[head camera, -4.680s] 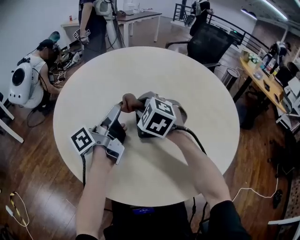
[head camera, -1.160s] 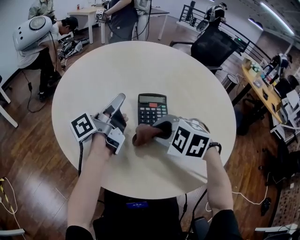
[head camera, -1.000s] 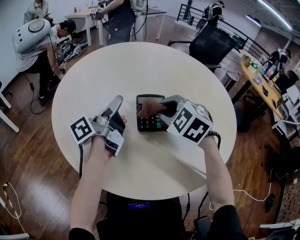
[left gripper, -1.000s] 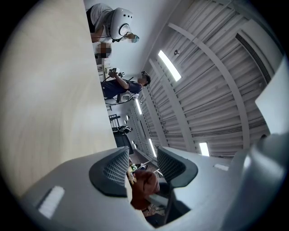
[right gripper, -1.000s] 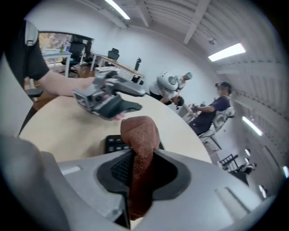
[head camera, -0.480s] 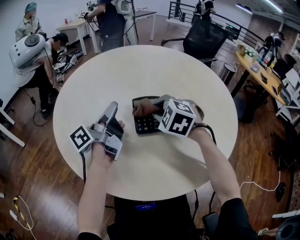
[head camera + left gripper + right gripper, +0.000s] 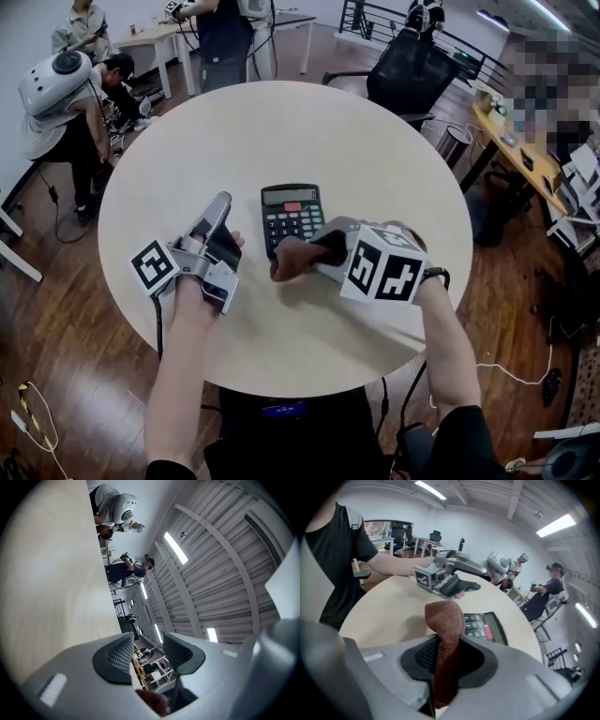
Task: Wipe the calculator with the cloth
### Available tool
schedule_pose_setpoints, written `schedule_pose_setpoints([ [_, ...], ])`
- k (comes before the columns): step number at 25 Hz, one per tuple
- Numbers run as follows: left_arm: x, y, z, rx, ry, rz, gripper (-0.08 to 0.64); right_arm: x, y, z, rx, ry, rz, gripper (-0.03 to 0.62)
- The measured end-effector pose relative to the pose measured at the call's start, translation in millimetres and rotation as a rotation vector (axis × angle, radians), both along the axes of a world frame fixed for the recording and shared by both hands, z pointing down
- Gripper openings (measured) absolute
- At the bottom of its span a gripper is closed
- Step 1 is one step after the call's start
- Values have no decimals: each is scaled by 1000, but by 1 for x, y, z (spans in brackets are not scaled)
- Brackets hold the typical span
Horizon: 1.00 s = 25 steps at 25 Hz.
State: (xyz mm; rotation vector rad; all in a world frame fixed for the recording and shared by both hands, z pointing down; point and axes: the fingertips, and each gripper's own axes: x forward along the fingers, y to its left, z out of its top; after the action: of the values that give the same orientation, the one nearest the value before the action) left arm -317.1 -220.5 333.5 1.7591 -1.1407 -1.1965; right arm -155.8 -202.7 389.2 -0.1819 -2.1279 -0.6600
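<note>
A black calculator (image 7: pixel 290 215) lies flat near the middle of the round table (image 7: pixel 281 122), its display at the far end. My right gripper (image 7: pixel 314 255) is shut on a brown cloth (image 7: pixel 287 260), which bulges out past the jaws at the calculator's near edge. In the right gripper view the cloth (image 7: pixel 446 623) stands up between the pads, with the calculator (image 7: pixel 486 627) just beyond it. My left gripper (image 7: pixel 217 208) rests on the table left of the calculator, open with nothing between its pads (image 7: pixel 123 652).
People stand and crouch by a desk (image 7: pixel 150 37) at the back left. A black office chair (image 7: pixel 405 70) is behind the table at the right, and a cluttered desk (image 7: pixel 525 150) runs along the far right. Wooden floor surrounds the table.
My right gripper has drawn the cloth back from the calculator's top end to its near edge, uncovering the keys and display. The left gripper has stayed where it was.
</note>
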Motion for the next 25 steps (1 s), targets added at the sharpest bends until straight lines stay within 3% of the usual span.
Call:
schedule_pose_setpoints([
  [3, 2, 0, -2, 4, 10, -1, 184, -22, -56, -27, 130, -116, 146, 84],
  [6, 2, 1, -1, 6, 15, -5, 184, -47, -93, -32, 182, -157, 213, 84],
  [10, 0, 0, 4, 3, 16, -6, 184, -55, -94, -2, 162, -75, 179, 84],
  [15, 0, 0, 1, -2, 12, -5, 184, -31, -54, 5, 134, -27, 92, 84],
  [21, 0, 1, 1, -1, 2, -5, 184, 10, 13, 21, 5, 78, -62, 84],
  [23, -1, 0, 1, 0, 2, -5, 184, 15, 8, 15, -3, 59, -52, 84],
  [25, 0, 0, -1, 4, 4, -4, 184, 11, -21, -2, 36, -15, 36, 84],
])
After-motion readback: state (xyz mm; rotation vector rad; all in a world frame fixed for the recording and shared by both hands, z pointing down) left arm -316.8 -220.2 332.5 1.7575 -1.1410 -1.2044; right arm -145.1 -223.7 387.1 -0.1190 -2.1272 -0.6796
